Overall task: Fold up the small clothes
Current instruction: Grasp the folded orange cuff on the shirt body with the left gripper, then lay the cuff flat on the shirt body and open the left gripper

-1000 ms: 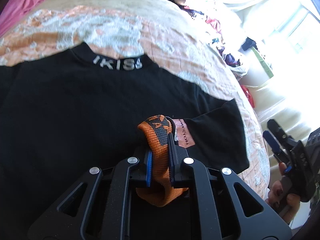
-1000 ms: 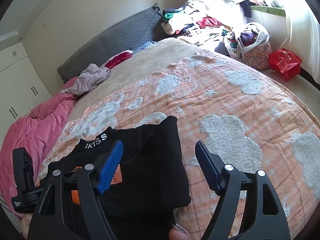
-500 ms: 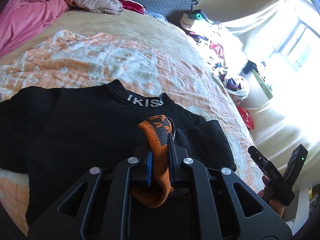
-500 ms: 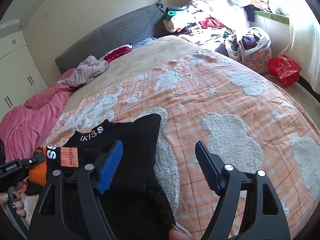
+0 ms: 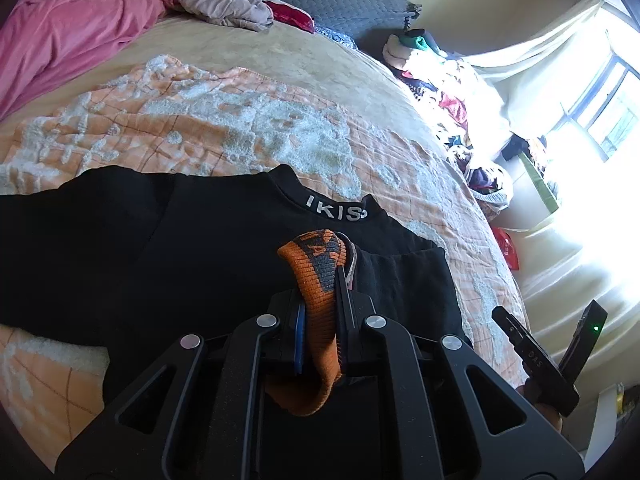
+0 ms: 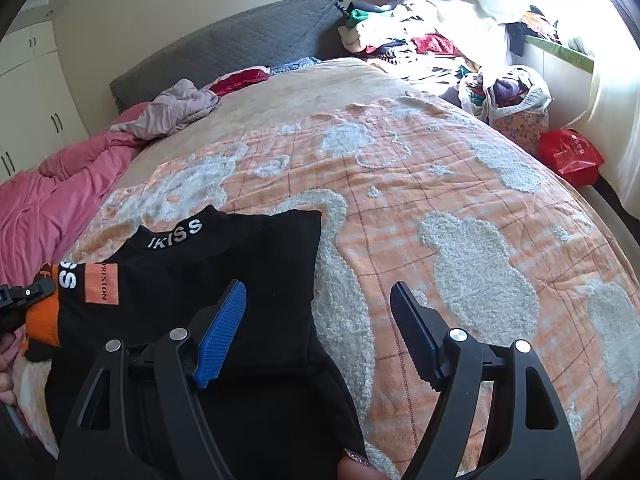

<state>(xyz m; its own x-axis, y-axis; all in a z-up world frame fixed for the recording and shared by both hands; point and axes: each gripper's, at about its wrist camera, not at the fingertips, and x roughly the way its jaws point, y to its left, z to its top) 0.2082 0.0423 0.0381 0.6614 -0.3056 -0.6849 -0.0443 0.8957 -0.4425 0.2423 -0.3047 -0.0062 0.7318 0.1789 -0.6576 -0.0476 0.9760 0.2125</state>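
The black long-sleeved top (image 5: 192,248) lies flat on the orange and white blanket (image 6: 460,208) on the bed. The left gripper (image 5: 320,312) pinches its orange knit cuff (image 5: 318,276), likely to fold the sleeve across. The right gripper (image 6: 318,328) is wide open, holding nothing.

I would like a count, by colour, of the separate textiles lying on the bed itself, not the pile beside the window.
Black: 1, the top
Pink: 1, the duvet
Orange and white: 1, the blanket
Mauve: 1, the crumpled garment
Red: 1, the cloth
Total: 5
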